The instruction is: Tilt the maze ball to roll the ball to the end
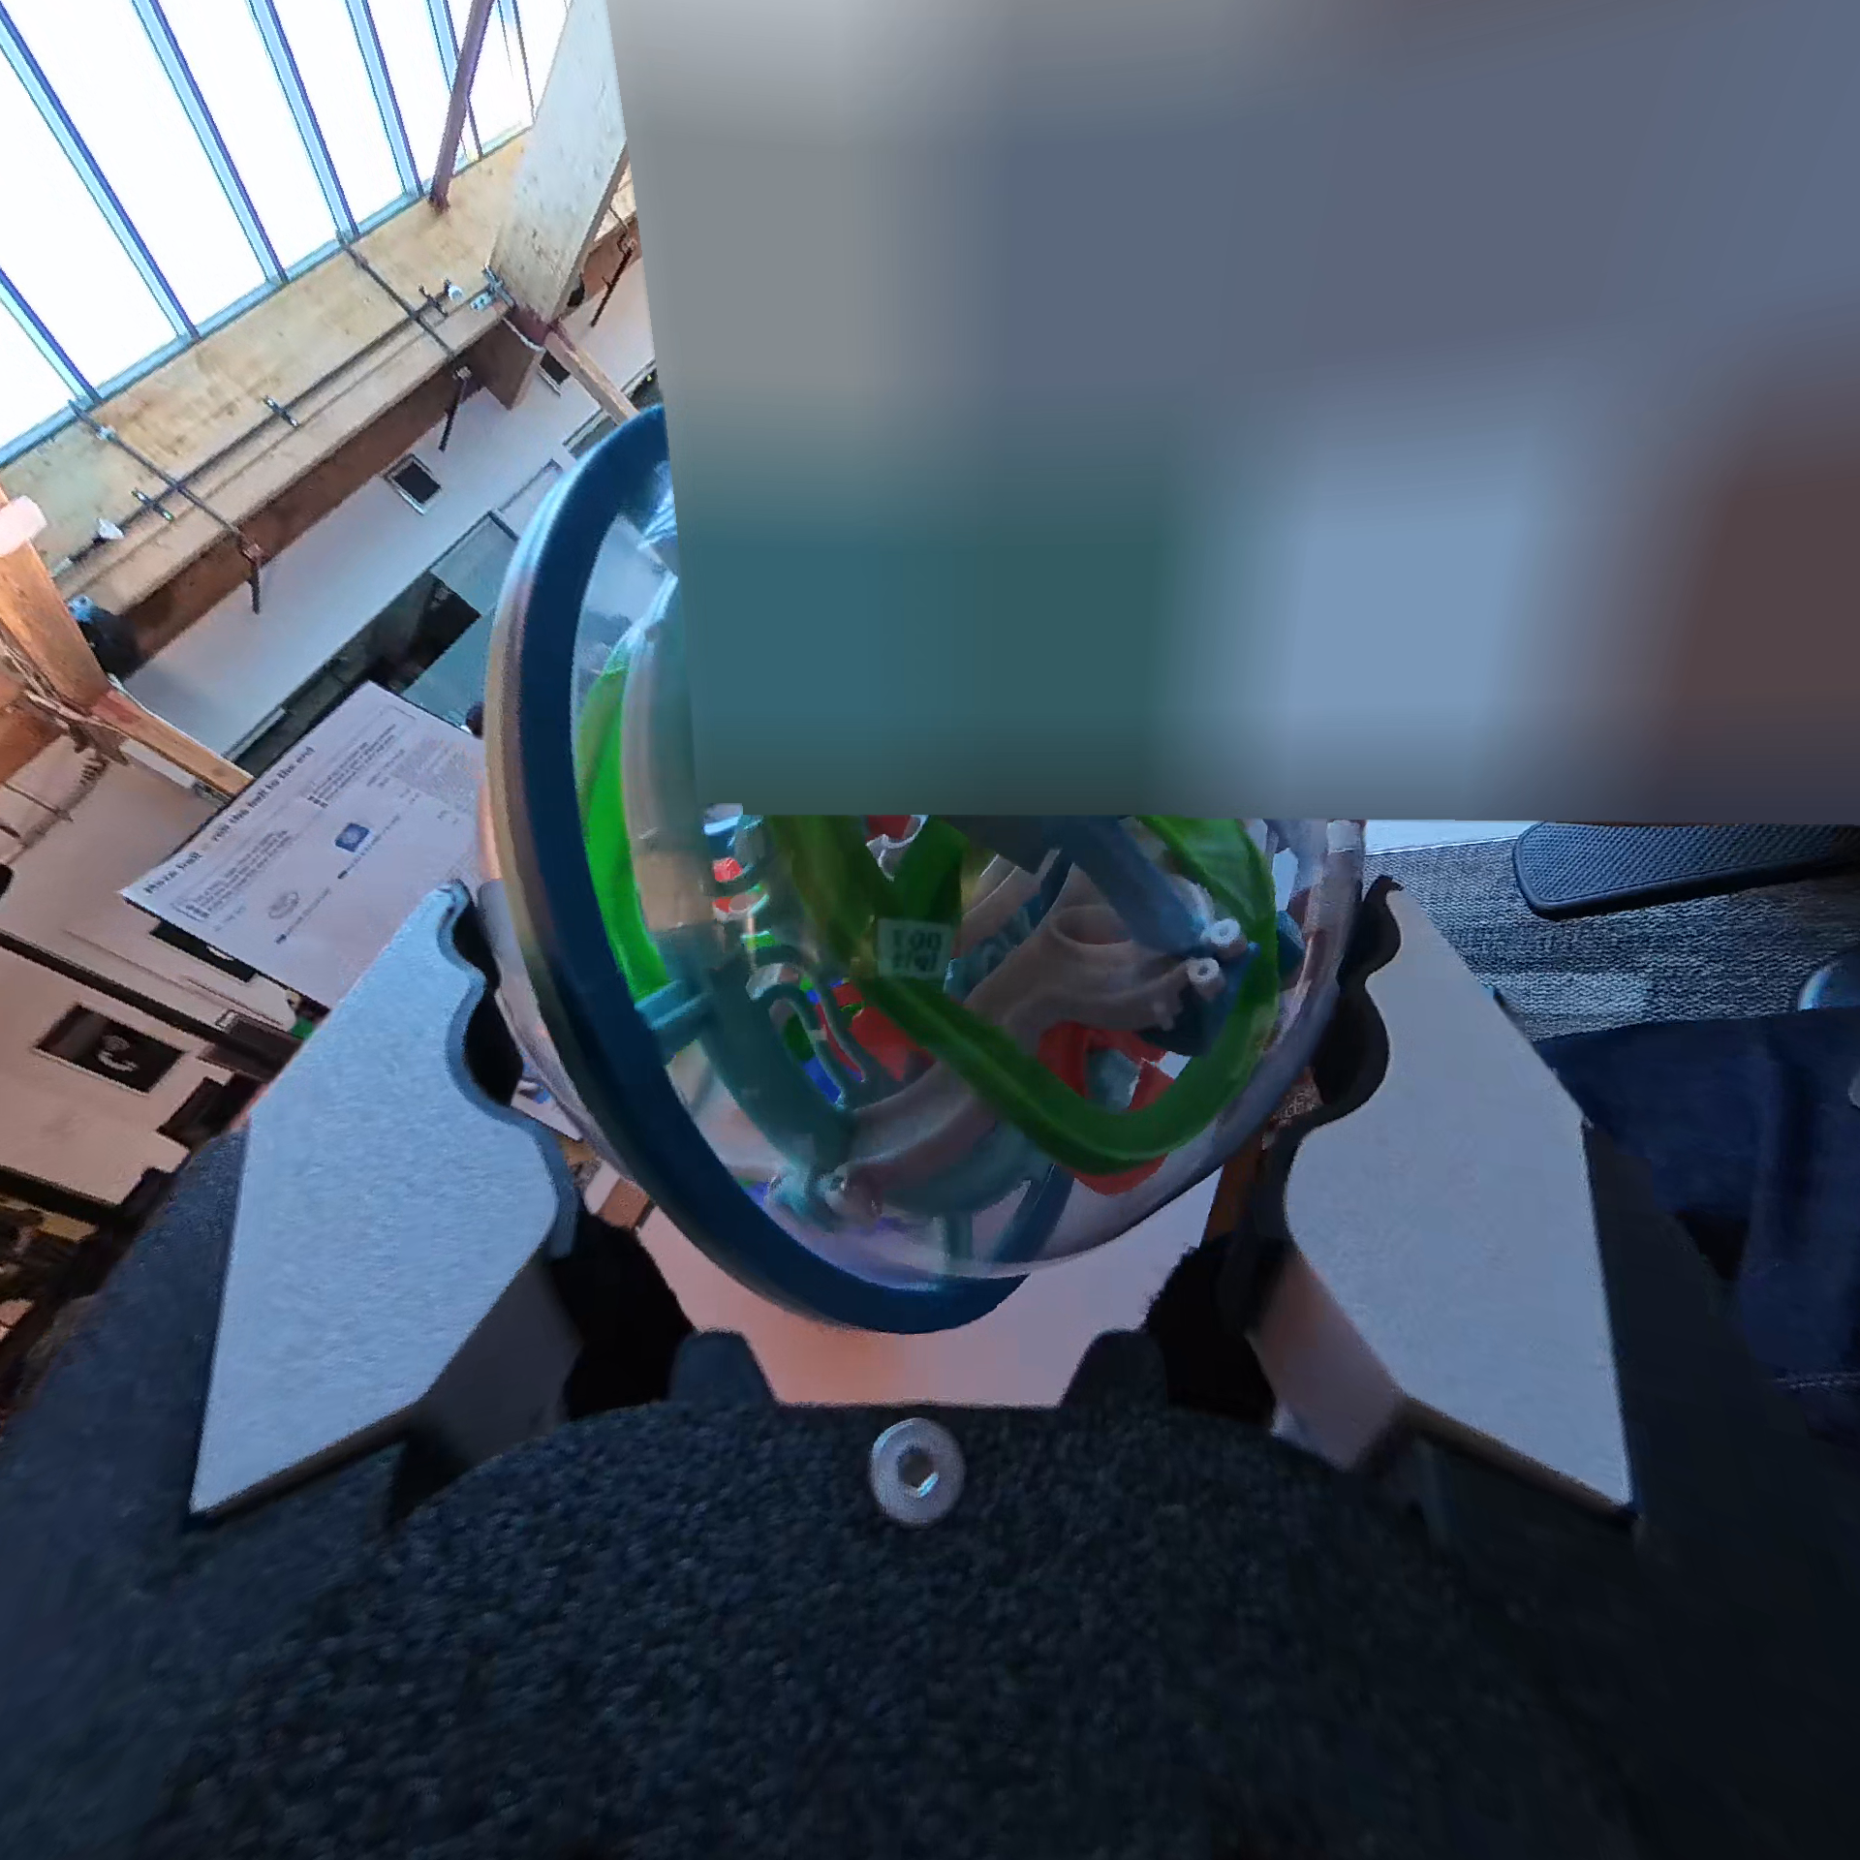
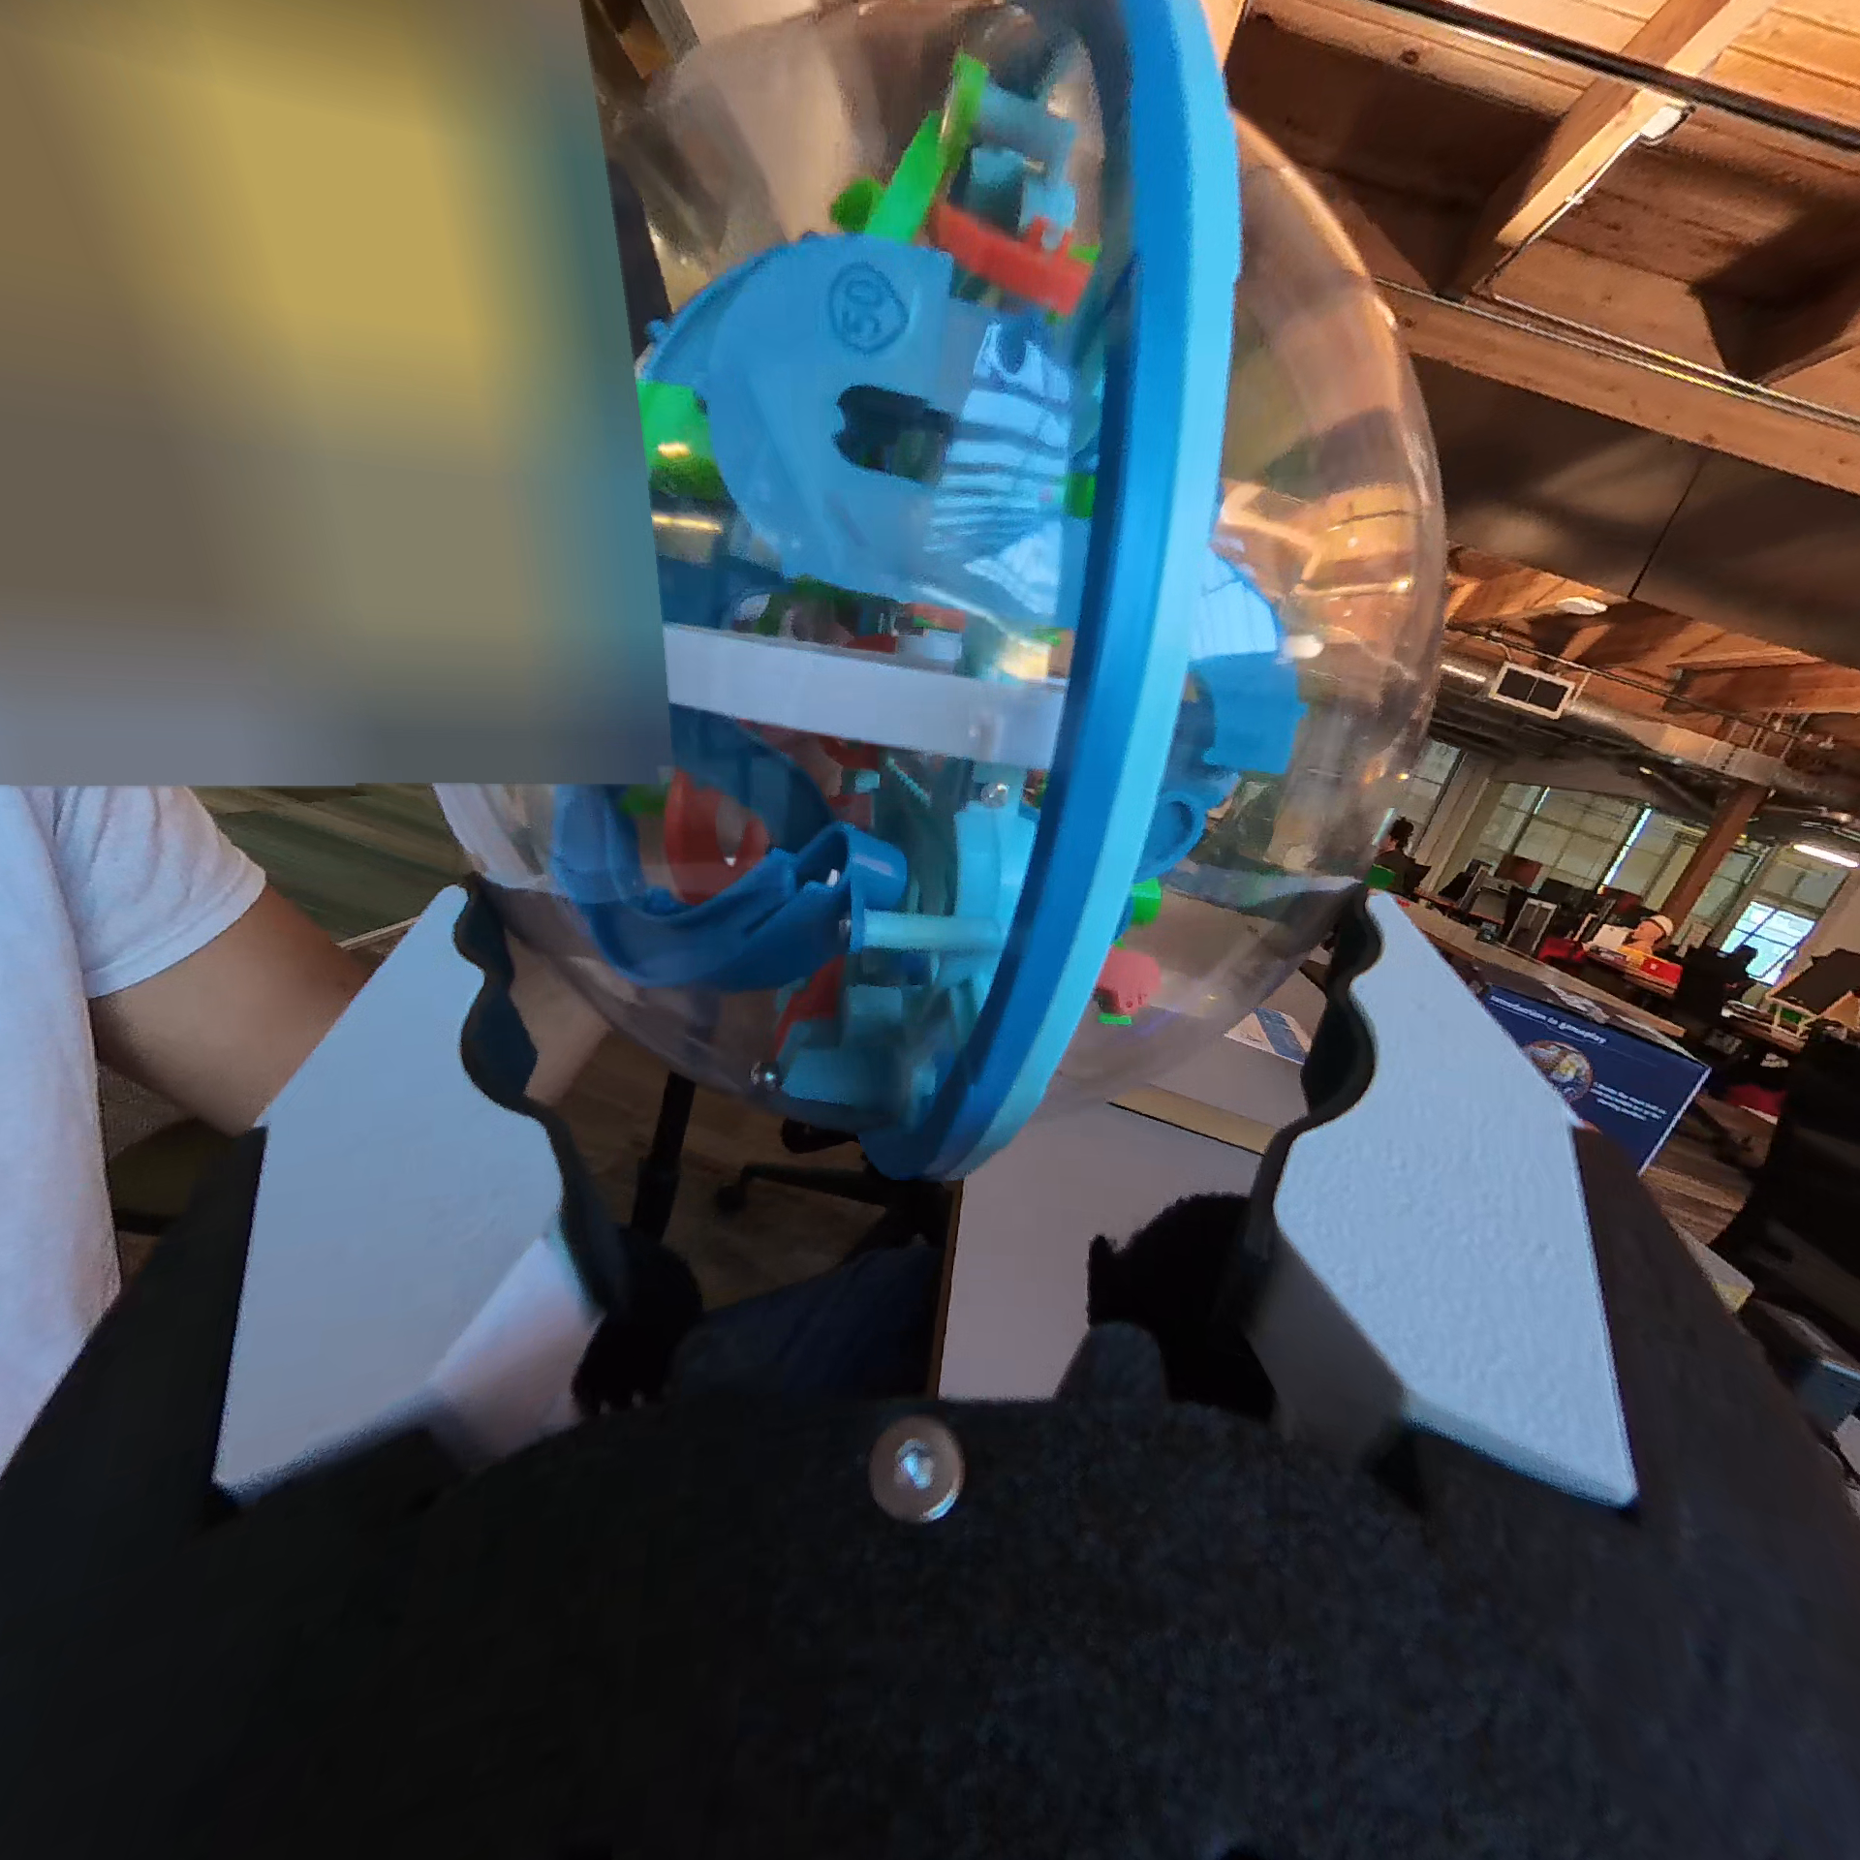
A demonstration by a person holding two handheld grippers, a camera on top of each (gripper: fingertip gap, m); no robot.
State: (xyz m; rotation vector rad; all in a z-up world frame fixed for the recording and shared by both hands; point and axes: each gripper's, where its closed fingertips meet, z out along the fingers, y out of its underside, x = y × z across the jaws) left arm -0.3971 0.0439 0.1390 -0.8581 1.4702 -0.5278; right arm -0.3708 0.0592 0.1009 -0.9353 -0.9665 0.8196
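Clear plastic, the maze ball (image 1: 906,1057) is being clamped between the fingers of the left gripper (image 1: 926,966) and of the right gripper (image 2: 911,966), its blue rim (image 2: 1127,644) tilted steeply.

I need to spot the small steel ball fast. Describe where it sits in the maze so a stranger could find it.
In the right wrist view, find the maze ball, a clear sphere ringed by a blue band, held between the right gripper fingers. Look near its bottom, left of the band. The steel ball is a tiny shiny bead, the only metallic piece among coloured plastic tracks.
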